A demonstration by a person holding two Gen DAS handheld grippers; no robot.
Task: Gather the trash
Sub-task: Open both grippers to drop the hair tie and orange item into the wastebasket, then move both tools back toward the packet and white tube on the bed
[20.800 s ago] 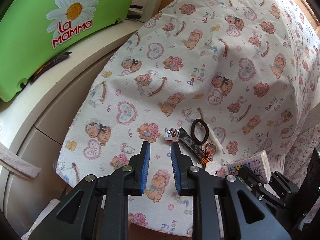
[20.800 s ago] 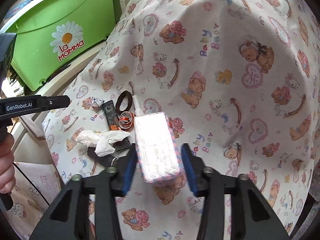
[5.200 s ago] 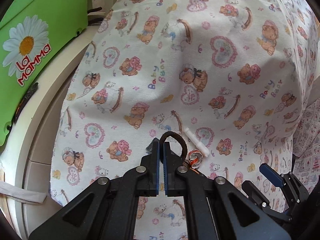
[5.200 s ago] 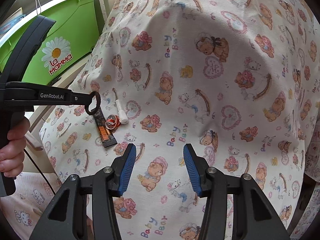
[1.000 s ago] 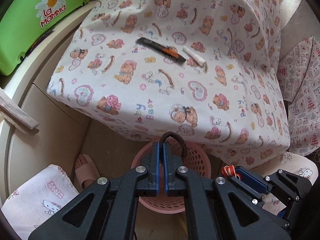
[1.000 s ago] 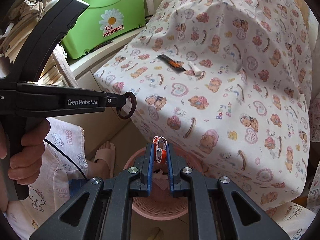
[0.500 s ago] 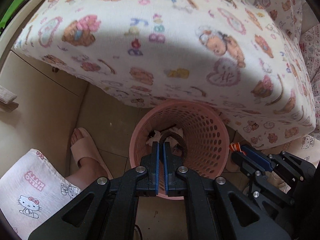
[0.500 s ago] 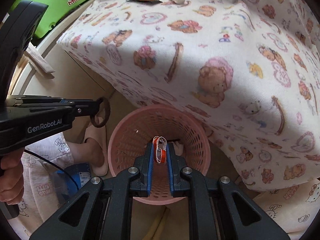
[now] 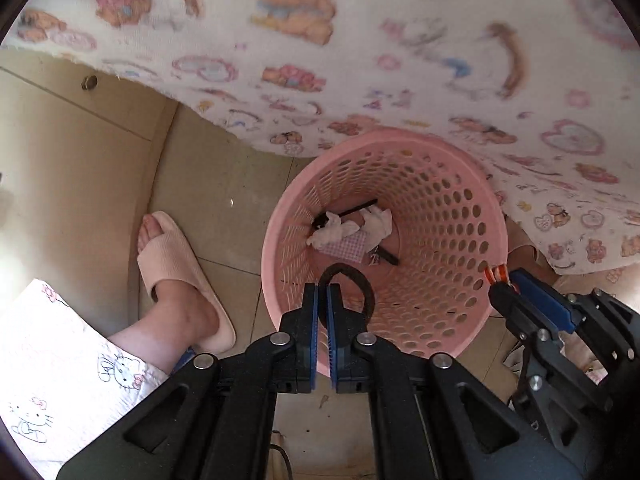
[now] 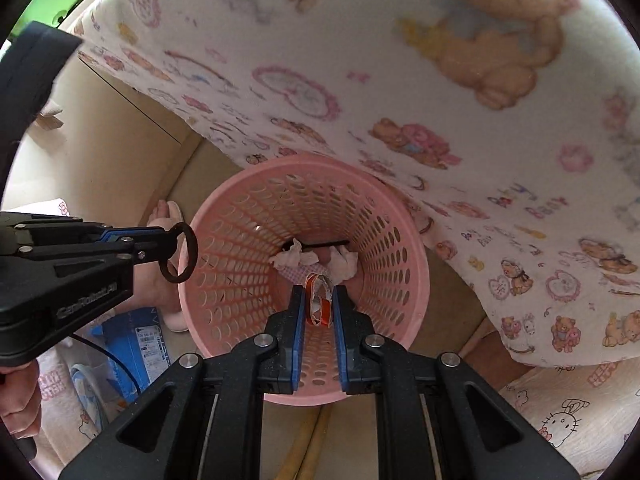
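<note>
The left tool [image 9: 322, 300] was clamped on a black hair tie [image 9: 352, 280], hanging over the near rim of the pink perforated basket [image 9: 460, 240]. The right tool [image 10: 316, 304] pinched a curled orange-and-white wrapper strip [image 10: 319, 304] above the basket's opening, where crumpled tissues [image 10: 294, 258] lay at the bottom beside the bear-print cloth's [image 10: 400, 80] hanging edge.

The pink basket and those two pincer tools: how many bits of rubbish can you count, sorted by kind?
Crumpled white tissues in the pink perforated plastic basket: 2
Black strips in the basket: 2
Pink checked packet: 1
Dark brown hair ring, in left gripper: 1
Orange-white wrapper scrap, in right gripper: 1
Total: 7
</note>
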